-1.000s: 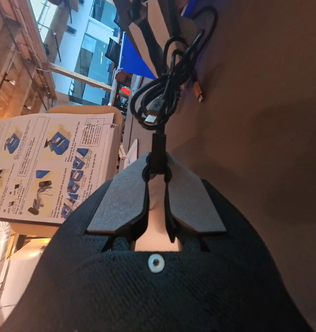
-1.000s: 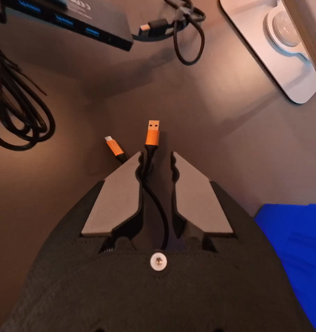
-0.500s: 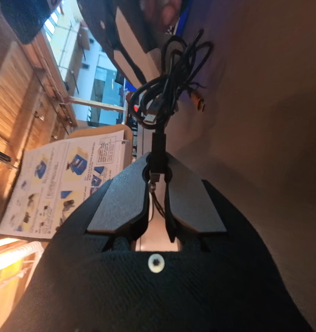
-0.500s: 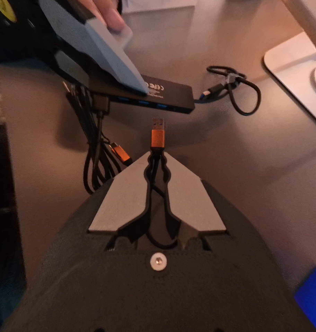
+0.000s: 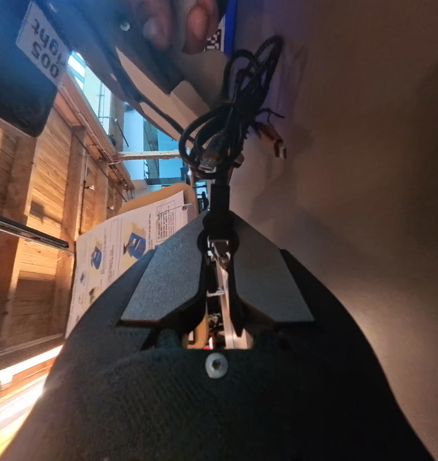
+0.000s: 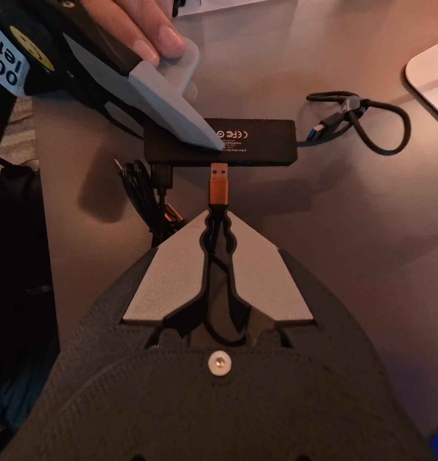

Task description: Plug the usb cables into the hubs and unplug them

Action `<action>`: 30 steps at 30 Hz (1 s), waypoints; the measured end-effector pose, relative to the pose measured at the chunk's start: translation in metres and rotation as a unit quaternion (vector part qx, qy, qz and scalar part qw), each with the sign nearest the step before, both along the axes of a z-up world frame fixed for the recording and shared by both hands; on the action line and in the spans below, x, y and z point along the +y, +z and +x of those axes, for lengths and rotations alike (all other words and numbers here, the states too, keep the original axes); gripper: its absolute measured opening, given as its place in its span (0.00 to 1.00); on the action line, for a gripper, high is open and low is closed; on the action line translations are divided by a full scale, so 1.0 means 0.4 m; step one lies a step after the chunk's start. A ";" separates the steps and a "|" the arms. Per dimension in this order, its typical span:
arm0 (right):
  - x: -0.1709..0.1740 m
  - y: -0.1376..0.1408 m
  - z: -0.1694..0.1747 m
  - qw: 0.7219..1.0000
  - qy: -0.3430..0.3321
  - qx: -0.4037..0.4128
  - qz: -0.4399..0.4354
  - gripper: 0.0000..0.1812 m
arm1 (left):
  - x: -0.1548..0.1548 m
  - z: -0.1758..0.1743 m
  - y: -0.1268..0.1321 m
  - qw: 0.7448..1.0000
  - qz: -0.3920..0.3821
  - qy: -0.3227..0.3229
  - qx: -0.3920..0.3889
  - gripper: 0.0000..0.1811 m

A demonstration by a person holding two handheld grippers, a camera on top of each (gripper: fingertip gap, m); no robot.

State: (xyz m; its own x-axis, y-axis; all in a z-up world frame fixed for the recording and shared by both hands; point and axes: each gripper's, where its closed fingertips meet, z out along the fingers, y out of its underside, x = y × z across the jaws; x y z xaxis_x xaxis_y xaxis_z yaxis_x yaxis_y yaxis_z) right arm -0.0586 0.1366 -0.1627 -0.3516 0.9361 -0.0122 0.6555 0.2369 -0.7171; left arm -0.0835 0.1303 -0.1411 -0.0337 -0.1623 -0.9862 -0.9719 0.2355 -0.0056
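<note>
The black hub (image 6: 219, 143) served as landmark, held above the grey table (image 6: 337, 224); the left gripper (image 6: 214, 147) was clenched on the hub's left part, its own view showing the hub edge-on (image 5: 219, 204) between its tips; the right gripper (image 6: 218, 212) was clamped on the cable just behind the orange usb plug (image 6: 218, 184), whose metal tip met the hub's near edge; a black plug (image 6: 162, 174) sat in the port left of it, its coiled black cable (image 6: 140, 189) hanging below; the hub's own lead (image 6: 362, 119) curled off its right end.
</note>
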 end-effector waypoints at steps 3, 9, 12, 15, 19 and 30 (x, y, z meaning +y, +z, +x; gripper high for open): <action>0.000 -0.001 0.000 1.000 0.001 -0.001 0.000 0.03 | -0.001 0.004 0.006 1.000 0.017 0.004 0.022 0.05; -0.002 0.004 0.002 0.999 0.013 0.007 0.030 0.03 | -0.003 0.009 0.012 0.999 0.027 0.007 0.031 0.05; -0.005 -0.002 0.007 0.999 0.021 0.001 0.036 0.03 | -0.004 0.012 0.006 0.999 0.021 0.003 0.034 0.05; -0.009 -0.018 0.010 0.998 0.027 -0.012 0.050 0.03 | -0.007 0.021 -0.001 1.000 0.011 -0.006 0.026 0.05; -0.001 -0.024 0.016 0.998 0.027 -0.022 0.059 0.03 | -0.004 0.024 -0.021 0.998 0.011 -0.004 0.067 0.05; 0.005 -0.006 0.010 0.998 0.017 -0.006 0.061 0.02 | 0.001 0.023 -0.014 0.999 0.000 0.029 0.040 0.04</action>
